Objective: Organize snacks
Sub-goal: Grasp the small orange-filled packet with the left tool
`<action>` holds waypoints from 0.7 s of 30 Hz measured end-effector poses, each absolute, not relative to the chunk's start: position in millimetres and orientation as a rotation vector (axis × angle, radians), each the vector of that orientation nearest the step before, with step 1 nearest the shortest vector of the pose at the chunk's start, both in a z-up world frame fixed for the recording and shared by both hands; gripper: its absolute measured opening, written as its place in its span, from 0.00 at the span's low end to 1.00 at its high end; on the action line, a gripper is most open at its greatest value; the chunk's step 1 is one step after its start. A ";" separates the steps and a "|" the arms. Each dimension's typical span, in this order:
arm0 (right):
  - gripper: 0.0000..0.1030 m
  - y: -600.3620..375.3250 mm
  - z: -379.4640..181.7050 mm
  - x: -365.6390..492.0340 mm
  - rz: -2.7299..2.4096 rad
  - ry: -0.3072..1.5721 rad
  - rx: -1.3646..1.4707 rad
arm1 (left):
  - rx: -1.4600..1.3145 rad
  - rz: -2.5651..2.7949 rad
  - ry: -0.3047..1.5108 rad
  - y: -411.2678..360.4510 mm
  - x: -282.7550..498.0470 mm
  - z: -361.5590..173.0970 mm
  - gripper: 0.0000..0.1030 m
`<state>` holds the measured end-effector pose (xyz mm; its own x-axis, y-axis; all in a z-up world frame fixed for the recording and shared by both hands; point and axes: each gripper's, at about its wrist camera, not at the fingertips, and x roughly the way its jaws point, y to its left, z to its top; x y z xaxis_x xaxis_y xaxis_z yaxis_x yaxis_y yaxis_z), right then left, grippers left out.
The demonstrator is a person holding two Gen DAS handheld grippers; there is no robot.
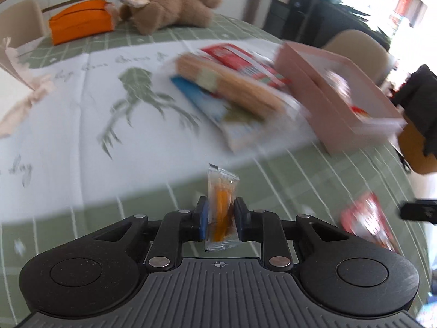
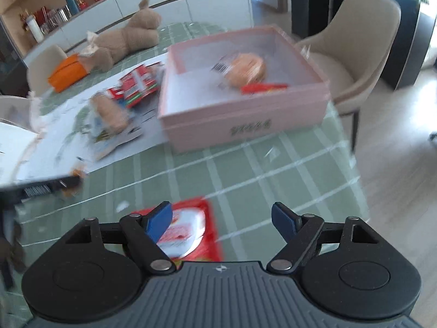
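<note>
My left gripper (image 1: 220, 213) is shut on a small clear snack packet with orange filling (image 1: 221, 191), held upright above the green checked tablecloth. A heap of snack packs (image 1: 232, 82) lies on the white cloth ahead, with the pink box (image 1: 336, 93) to its right. My right gripper (image 2: 221, 218) stands open above a red snack packet (image 2: 191, 227); its left blue pad overlaps the packet's edge and nothing is pinched. The pink box (image 2: 245, 120) holds a wrapped round bun (image 2: 245, 68) and a red packet (image 2: 263, 87). The red snack packet (image 1: 366, 224) also shows at lower right in the left wrist view.
A brown plush toy (image 1: 177, 8) and an orange pouch (image 1: 82, 24) lie at the table's far side. Beige chairs (image 2: 363, 46) stand by the right table edge. The other gripper's dark body (image 2: 46, 187) reaches in at left. A white lid with ribbon (image 1: 16, 65) sits far left.
</note>
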<state>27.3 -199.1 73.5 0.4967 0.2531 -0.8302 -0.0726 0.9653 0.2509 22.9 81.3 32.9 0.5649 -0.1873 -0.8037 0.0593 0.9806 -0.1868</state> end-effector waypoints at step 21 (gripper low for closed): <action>1.00 -118.3 27.7 21.4 0.090 1.033 -0.014 | -0.179 -0.228 0.964 79.1 -51.8 28.1 0.24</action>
<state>21.4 -118.3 27.7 0.5091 0.0683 -0.8580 -0.0817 0.9962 0.0308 -51.8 79.1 28.1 0.5492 -0.2704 -0.7907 0.1123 0.9615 -0.2508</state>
